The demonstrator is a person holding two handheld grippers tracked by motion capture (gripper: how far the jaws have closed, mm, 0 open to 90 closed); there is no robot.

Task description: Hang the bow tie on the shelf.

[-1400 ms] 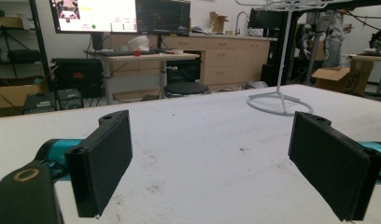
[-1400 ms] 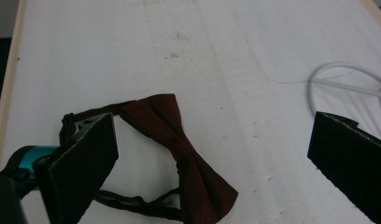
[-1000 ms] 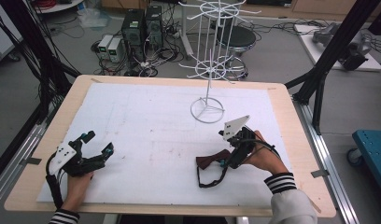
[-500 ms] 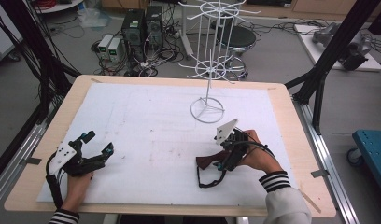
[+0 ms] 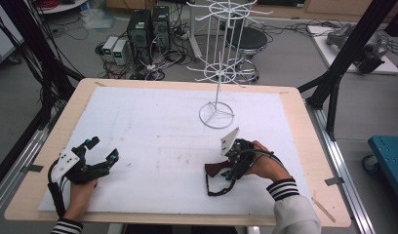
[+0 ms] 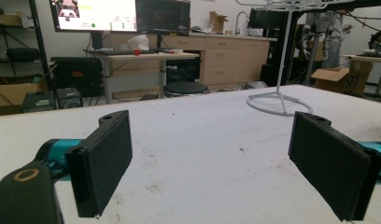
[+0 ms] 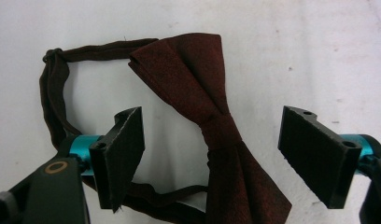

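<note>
High view. The right gripper (image 5: 232, 168) is tipped down over a dark red bow tie (image 5: 217, 169) lying on the white table cover (image 5: 153, 126) toward the near right of the table, its strap (image 5: 214, 190) looped toward the person. The left gripper (image 5: 97, 155) rests low at the near left, well apart from the tie. A white wire rack (image 5: 217, 73) stands beyond the tie on its ring base.

Left gripper view. The left gripper (image 6: 212, 168) has its jaws spread wide with nothing between them; bare cover and the rack's base (image 6: 279, 103) lie ahead.

Right gripper view. The right gripper (image 7: 212, 161) has its jaws released and straddling the bow tie (image 7: 207, 126); the centre knot (image 7: 219, 131) sits between the pads, touching neither. The strap (image 7: 55, 88) curls off behind one jaw.

Step in hand, as judged: the approach to a grasp of the tie, probably for hanging on the rack. The next move calls for lowering until the pads flank the knot, then closing on it without catching the strap.
</note>
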